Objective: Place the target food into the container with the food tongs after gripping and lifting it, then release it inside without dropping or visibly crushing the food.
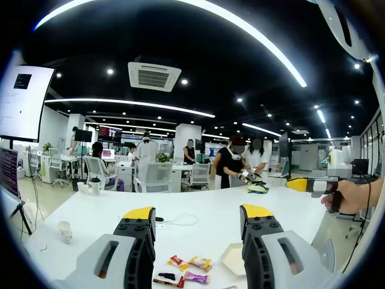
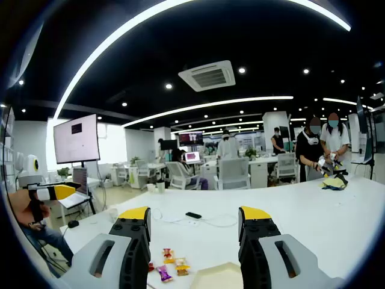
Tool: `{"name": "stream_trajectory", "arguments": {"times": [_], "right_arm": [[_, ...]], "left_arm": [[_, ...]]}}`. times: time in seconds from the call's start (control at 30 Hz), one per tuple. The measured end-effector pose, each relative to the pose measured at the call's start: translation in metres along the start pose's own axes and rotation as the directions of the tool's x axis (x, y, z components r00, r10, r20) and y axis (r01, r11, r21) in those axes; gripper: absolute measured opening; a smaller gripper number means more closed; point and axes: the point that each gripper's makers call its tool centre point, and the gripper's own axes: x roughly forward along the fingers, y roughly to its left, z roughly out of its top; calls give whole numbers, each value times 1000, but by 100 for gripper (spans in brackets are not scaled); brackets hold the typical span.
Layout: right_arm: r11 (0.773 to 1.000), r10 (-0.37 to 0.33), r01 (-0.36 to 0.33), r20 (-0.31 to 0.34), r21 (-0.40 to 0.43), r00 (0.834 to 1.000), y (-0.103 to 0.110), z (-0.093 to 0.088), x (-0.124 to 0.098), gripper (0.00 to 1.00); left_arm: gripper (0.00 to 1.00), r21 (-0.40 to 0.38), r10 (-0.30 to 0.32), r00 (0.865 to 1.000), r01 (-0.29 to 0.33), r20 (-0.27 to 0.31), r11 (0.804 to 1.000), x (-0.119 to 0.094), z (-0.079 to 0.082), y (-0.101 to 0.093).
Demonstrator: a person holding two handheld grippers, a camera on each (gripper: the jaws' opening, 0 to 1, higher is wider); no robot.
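A wide white desk [image 1: 198, 211] spans both views, with an open office of chairs, screens and standing people behind it. Near its far right end in the left gripper view, people work over a dark-and-yellow object [image 1: 257, 188].

The left hand-held gripper [image 1: 198, 220] hangs above the desk, its yellow-tipped jaws wide apart and holding nothing. The right hand-held gripper [image 2: 194, 221] is likewise spread wide and empty. In the left gripper view it also enters from the right edge, gripped by a hand [image 1: 344, 195].

Below and between the jaws lies a shallow white container [image 1: 233, 259], its near corner pointing toward the wrapped candies [image 1: 191, 263] just beside it. The candies are scattered on the desk, outside the container; their long axes run roughly across the view, wrapper ends pointing sideways. The tongs cannot be made out.

A paper cup [image 1: 65, 231] stands upright near the desk's left edge, a white cable [image 1: 180, 221] loops at mid-desk, and a small black device [image 2: 193, 215] lies farther back.
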Motion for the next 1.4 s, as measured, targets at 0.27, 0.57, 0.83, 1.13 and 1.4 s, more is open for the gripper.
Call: {"name": "stream_trajectory", "arguments": {"times": [0.27,0.57,0.83,1.13,1.4], "right_arm": [[1000,8,-8,2,1,1000,5,1,3,59],[1000,12,-12,5,19,1000,8,-3,-1,59],[999,41,-41,-16,9,999,19,-6,6,59],[999,54,-54,-21,8,998,25,-8,6,59],[1000,29,-28,-19,7,999,14,-8,1,59]], "left_arm": [[56,0,12,1000,-12,7,1000,-4,2,6],[56,7,12,1000,-12,9,1000,-8,5,6],[57,-27,46,999,-46,-3,999,-21,-6,15],[57,-20,42,999,-42,0,999,-20,-5,18],[57,-22,16,1000,-16,-4,1000,-14,-7,12]]}}
